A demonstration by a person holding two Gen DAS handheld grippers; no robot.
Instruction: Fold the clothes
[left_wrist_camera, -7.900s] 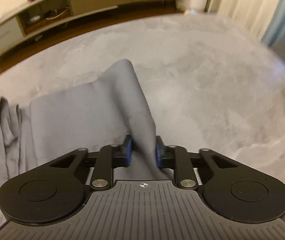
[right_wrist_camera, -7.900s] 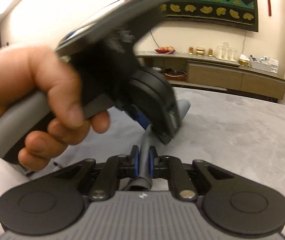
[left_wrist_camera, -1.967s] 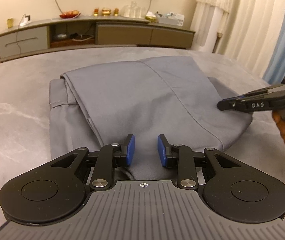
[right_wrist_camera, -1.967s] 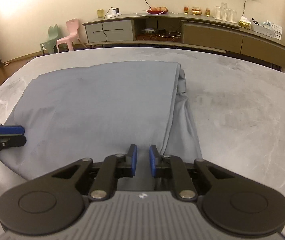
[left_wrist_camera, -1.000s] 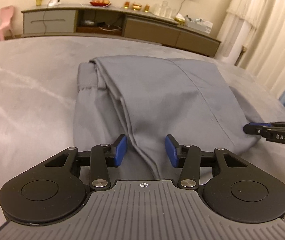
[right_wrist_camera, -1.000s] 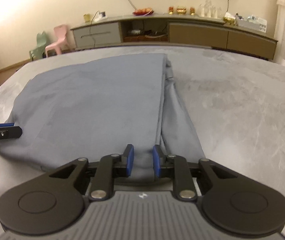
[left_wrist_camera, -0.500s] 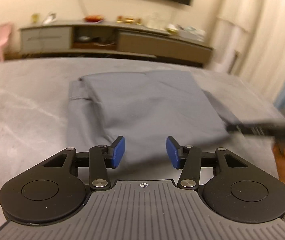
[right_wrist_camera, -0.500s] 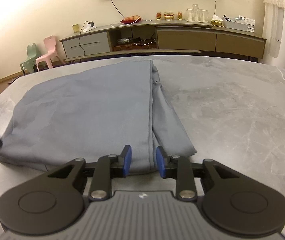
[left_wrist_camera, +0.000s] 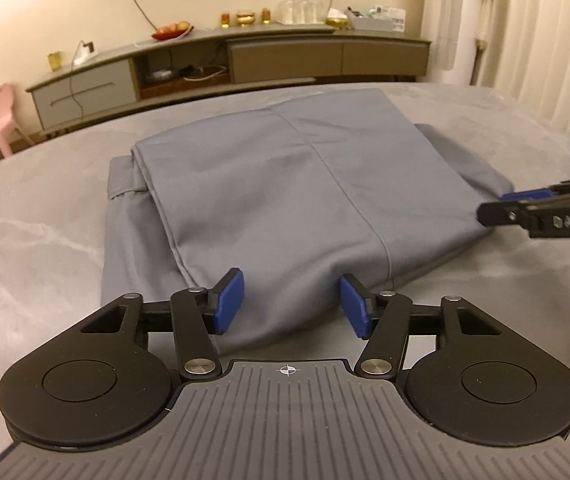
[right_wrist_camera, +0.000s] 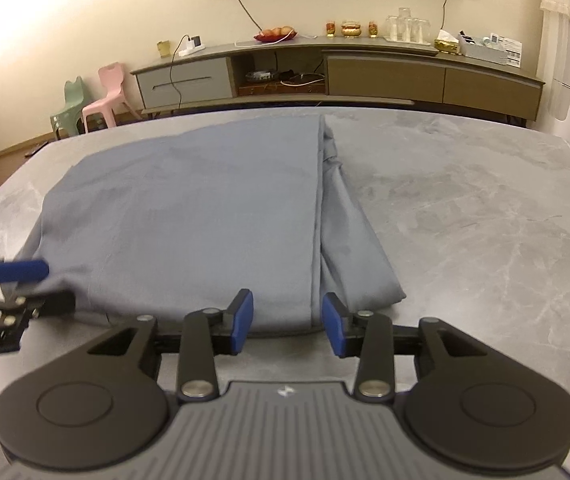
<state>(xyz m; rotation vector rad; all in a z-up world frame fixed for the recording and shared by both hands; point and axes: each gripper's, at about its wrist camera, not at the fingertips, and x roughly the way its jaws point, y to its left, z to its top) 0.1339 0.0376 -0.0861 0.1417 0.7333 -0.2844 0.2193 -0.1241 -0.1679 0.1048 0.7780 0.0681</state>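
While both grippers hovered low: the near edge of a folded garment lay just ahead of them.
Left gripper (left_wrist_camera: 291, 304): jaws were opening, blue pads apart and clear of the cloth, nothing gripped; the garment's near hem showed in the gap between them.
Right gripper (right_wrist_camera: 287, 317): jaws were opening too, pads unclenched, holding nothing; a fold line of the cloth ran up between them.
Grey garment (left_wrist_camera: 285, 184): lay folded flat on the table, a narrower layer sticking out along one side, a seam running down its top panel.
Table (right_wrist_camera: 485, 208): grey, marbled; the garment sat on it between the two grippers.
Sideboard (right_wrist_camera: 385, 68): stood against the far wall, with an open shelf holding cables and a dish.
Red bowl (right_wrist_camera: 275, 35): sat on the sideboard, with round fruit in it.
Glasses (right_wrist_camera: 405, 24): were stacked on the sideboard; contents too small to tell.
Pink chair (right_wrist_camera: 103, 96): stood on the floor beside a green chair (right_wrist_camera: 67, 106).
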